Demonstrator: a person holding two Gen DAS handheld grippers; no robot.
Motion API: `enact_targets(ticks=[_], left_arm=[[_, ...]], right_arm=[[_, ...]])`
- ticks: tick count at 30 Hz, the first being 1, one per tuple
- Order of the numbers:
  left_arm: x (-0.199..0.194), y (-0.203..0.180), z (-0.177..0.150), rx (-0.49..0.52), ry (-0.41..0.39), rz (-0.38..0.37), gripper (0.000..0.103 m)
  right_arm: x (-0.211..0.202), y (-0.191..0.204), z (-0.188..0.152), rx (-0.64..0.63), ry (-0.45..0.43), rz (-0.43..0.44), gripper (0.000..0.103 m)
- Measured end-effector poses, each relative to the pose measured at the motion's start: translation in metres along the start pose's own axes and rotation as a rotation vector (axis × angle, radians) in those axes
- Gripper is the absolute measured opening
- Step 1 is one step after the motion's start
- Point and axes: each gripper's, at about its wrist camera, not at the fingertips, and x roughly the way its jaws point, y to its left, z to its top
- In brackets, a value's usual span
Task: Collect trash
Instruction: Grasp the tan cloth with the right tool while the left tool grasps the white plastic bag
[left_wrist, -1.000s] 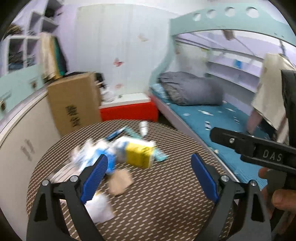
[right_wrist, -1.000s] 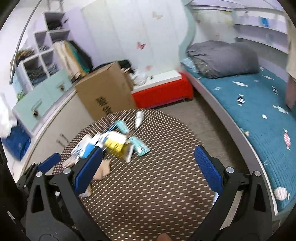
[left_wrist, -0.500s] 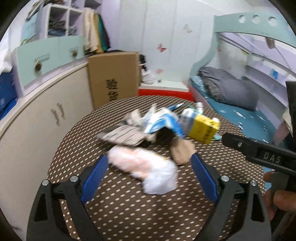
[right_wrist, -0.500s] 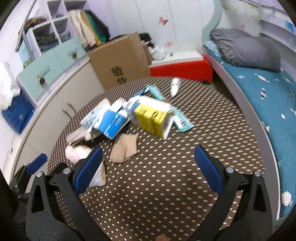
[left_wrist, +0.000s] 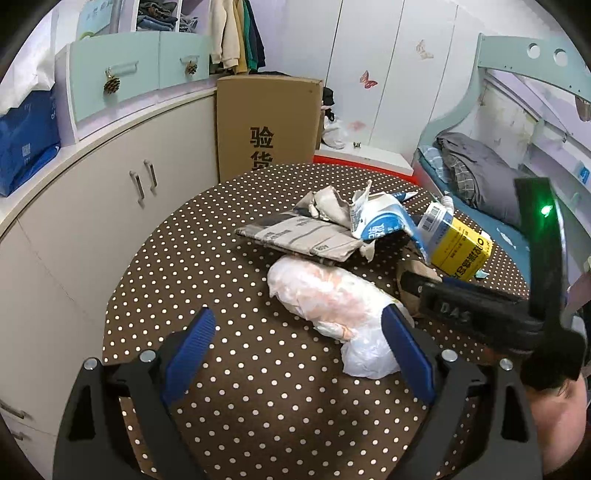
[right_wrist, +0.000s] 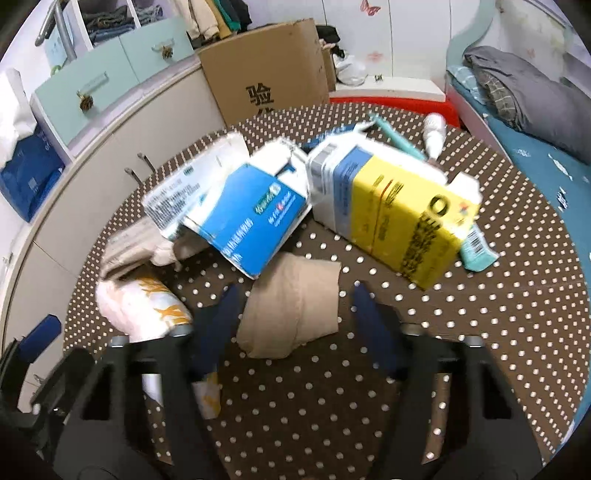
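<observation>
left gripper (left_wrist: 297, 345): jaws spread wide, grasping nothing, over the dotted table (left_wrist: 236, 413) beside the white plastic bag (left_wrist: 332, 299) | right gripper (right_wrist: 291, 314): jaws have just been closing around the tan paper scrap (right_wrist: 291, 306), pads not yet pressing | trash: heaped mid-table, yellow carton (right_wrist: 399, 218) and blue box (right_wrist: 243, 218) behind the scrap

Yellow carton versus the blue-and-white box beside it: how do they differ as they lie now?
The yellow carton looks whole and keeps its boxy shape; the blue-and-white box is torn open and flattened. The yellow carton lies apart from the brown paper scrap, while the blue-and-white box's corner reaches it. Both lie on the dotted table, ungripped.
</observation>
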Motion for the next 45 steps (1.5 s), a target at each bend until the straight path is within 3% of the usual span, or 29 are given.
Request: enact_targets(ticks=[3,17,18,19,22,25,26,27,32,34,35,38,45], left_arm=[[0.006,-0.007,0.001,0.007,0.010,0.004,0.089],[0.050,-0.041,0.010,-0.071,0.062,0.071,0.090],[0.052,-0.041,0.009,-0.061,0.068,0.067,0.086],[0.054,-0.041,0.006,-0.049,0.079,0.049,0.074],[0.054,-0.036,0.001,-0.039,0.101,-0.007,0.061],[0.048,-0.032,-0.005,-0.010,0.107,-0.046,0.058],[0.045,-0.031,-0.007,-0.005,0.108,-0.055,0.058],[0.042,-0.029,-0.009,0.002,0.110,-0.063,0.058],[0.032,-0.026,-0.020,0.034,0.105,-0.073,0.058],[0.029,-0.027,-0.023,0.043,0.104,-0.084,0.057],[0.027,-0.027,-0.025,0.046,0.104,-0.092,0.057],[0.019,-0.030,-0.029,0.063,0.104,-0.110,0.056],[0.005,-0.040,-0.040,0.114,0.109,-0.178,0.055]], right_arm=[[-0.006,-0.007,-0.006,0.020,-0.004,0.036,0.022],[-0.050,-0.056,-0.032,0.085,-0.049,0.044,0.018],[-0.051,-0.057,-0.033,0.087,-0.050,0.045,0.018],[-0.053,-0.059,-0.033,0.090,-0.052,0.047,0.018],[-0.055,-0.063,-0.036,0.098,-0.050,0.059,0.018],[-0.053,-0.065,-0.035,0.119,-0.044,0.077,0.028],[-0.054,-0.064,-0.035,0.122,-0.053,0.077,0.049],[-0.055,-0.062,-0.034,0.117,-0.064,0.080,0.060],[-0.041,-0.041,-0.025,0.052,-0.051,0.075,0.060],[-0.028,-0.031,-0.024,0.004,-0.023,0.033,0.056],[-0.024,-0.028,-0.024,-0.010,-0.014,0.020,0.036],[-0.029,-0.024,-0.027,-0.035,-0.030,0.010,0.019],[-0.061,-0.054,-0.039,0.051,-0.063,0.071,0.016]])
